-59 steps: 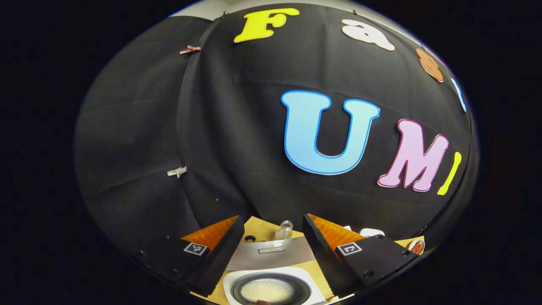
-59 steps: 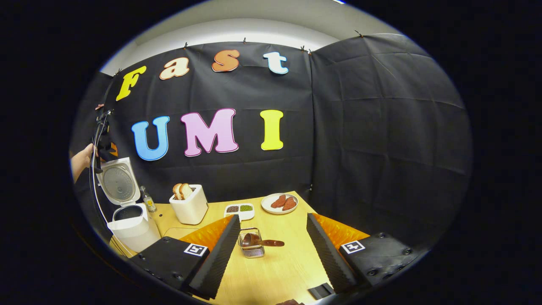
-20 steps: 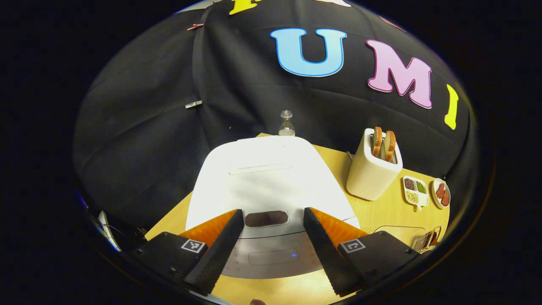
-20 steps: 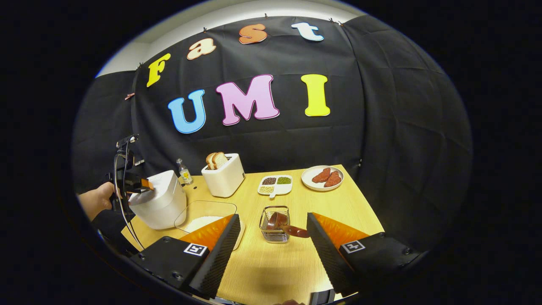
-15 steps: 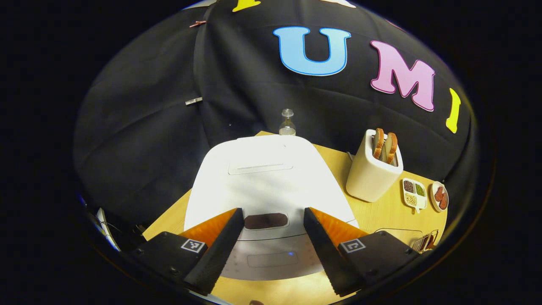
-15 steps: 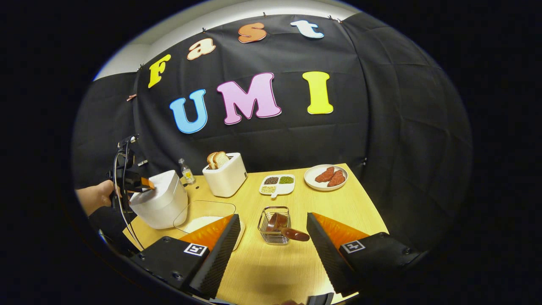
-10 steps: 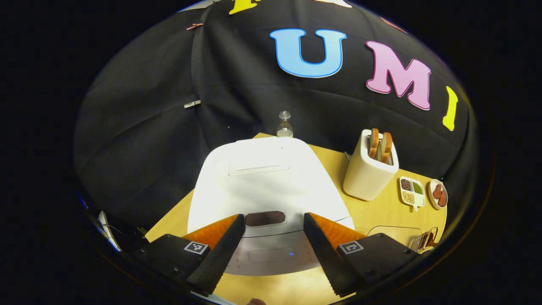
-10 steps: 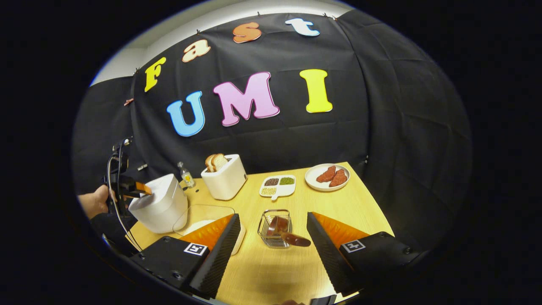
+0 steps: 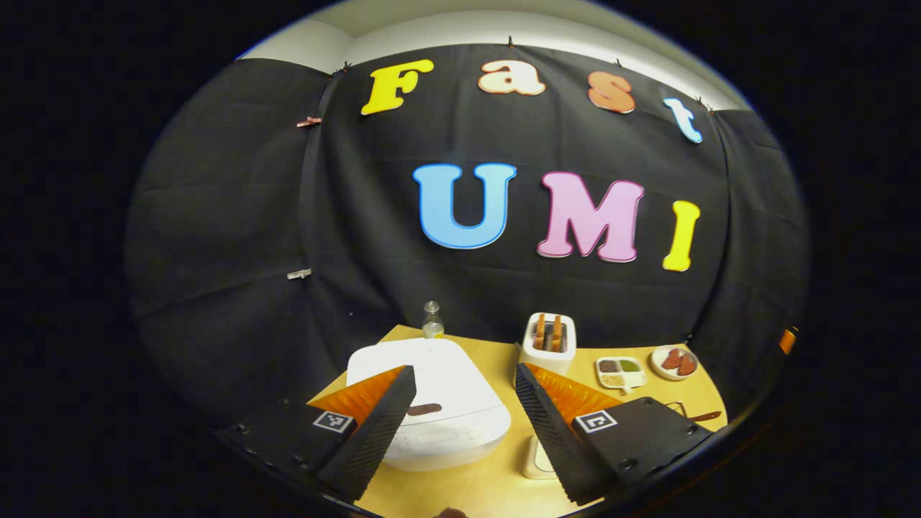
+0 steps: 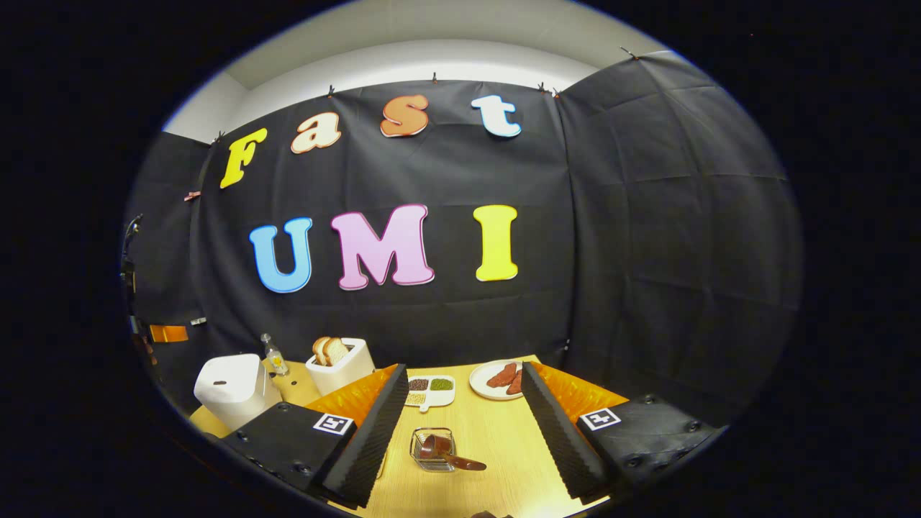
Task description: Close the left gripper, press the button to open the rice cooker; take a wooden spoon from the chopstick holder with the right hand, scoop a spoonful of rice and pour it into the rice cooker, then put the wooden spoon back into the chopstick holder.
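The white rice cooker [image 9: 439, 403] stands with its lid down at the table's left; in the right gripper view the cooker [image 10: 234, 388] is at the far left. My left gripper [image 9: 464, 370] is open, held back from and above the cooker, with nothing between its fingers. The wooden spoon [image 10: 450, 455] lies in the wire chopstick holder [image 10: 434, 450], its handle sticking out to the right. My right gripper [image 10: 464, 368] is open above and behind the holder, apart from the spoon. A corner of the rice container [image 9: 536, 457] peeks out beside the cooker.
A toaster [image 10: 338, 363] with bread, a small bottle [image 10: 272, 354], a divided dish of grains [image 10: 428, 388] and a plate of red slices [image 10: 496, 380] stand along the back of the wooden table [image 10: 496, 432]. Black cloth walls close in behind and to the right.
The cooker lid, open 3 s ago, is down. Both grippers have pulled back and risen from the table; the left has left the cooker's front. The spoon stays in the holder.
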`<state>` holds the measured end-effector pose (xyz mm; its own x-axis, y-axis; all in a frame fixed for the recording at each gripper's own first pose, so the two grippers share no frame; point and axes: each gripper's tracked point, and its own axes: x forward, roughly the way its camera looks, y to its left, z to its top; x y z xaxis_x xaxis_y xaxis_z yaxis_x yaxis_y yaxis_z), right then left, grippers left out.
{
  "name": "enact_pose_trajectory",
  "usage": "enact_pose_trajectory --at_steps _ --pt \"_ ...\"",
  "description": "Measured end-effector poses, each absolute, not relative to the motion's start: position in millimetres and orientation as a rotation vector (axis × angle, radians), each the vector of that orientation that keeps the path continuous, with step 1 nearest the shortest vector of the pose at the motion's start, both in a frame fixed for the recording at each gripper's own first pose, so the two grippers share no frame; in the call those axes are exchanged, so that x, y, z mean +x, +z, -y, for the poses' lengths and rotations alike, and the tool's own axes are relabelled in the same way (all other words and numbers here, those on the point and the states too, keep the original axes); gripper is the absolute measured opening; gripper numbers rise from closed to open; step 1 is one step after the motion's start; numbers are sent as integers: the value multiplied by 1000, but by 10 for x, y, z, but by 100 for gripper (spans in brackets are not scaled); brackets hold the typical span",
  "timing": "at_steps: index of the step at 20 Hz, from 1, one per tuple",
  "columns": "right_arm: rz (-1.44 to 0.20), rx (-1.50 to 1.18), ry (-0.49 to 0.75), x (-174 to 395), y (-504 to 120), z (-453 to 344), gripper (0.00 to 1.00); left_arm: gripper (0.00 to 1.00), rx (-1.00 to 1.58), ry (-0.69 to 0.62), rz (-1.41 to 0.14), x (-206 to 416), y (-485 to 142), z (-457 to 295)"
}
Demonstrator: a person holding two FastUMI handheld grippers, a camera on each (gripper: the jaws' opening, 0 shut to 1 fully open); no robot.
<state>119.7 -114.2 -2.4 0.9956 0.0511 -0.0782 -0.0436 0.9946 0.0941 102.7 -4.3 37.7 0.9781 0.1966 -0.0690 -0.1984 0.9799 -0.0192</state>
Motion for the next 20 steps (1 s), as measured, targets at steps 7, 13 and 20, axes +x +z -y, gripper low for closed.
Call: enact_pose_trajectory --at_steps 7,13,20 --pt "-68 71 -37 274 -51 982 98 96 0 87 4 168 350 247" --pt "-78 63 -20 -258 -258 672 98 96 -1 41 31 -172 213 165" --pt "-54 66 10 -426 -180 443 98 96 0 10 42 -354 149 134"
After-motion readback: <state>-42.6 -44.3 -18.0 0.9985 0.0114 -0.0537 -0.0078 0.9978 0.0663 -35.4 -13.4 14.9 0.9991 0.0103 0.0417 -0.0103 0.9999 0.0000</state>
